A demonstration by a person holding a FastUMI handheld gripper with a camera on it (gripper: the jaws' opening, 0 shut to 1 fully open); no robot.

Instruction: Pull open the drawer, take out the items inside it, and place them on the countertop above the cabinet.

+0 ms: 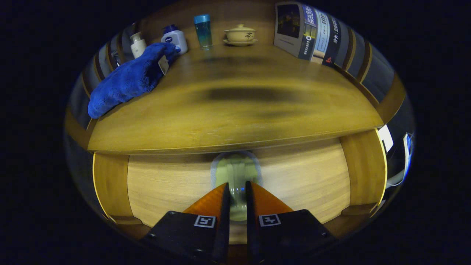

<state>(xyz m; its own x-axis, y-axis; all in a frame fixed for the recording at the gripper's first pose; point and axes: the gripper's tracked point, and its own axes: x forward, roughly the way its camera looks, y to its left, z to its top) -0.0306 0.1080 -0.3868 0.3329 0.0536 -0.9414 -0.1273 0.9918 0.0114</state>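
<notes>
One drawer [294,184] sits shut under the worktop [235,117], its wide front lying flat across the cabinet, long axis side to side. One knob [236,173] stands at the middle of the front, sticking straight out toward the camera. The gripper [237,191] has its two fingers [225,206] drawn close together with the pale knob in the narrow gap between them; they appear to press on its sides, though the contact is blurred.

On the worktop, well beyond the fingers, lie six kinds of thing along the back: one blue cloth [125,82] stretched slantwise at the left edge, its long axis running from the near left corner toward the back; one white pump bottle [138,44] behind it; one white bottle with a dark cap [174,38] touching the cloth's far end; one upright teal bottle [203,31]; one lidded cup on a saucer [240,35]; and a row of books [311,33] standing at the back right.
</notes>
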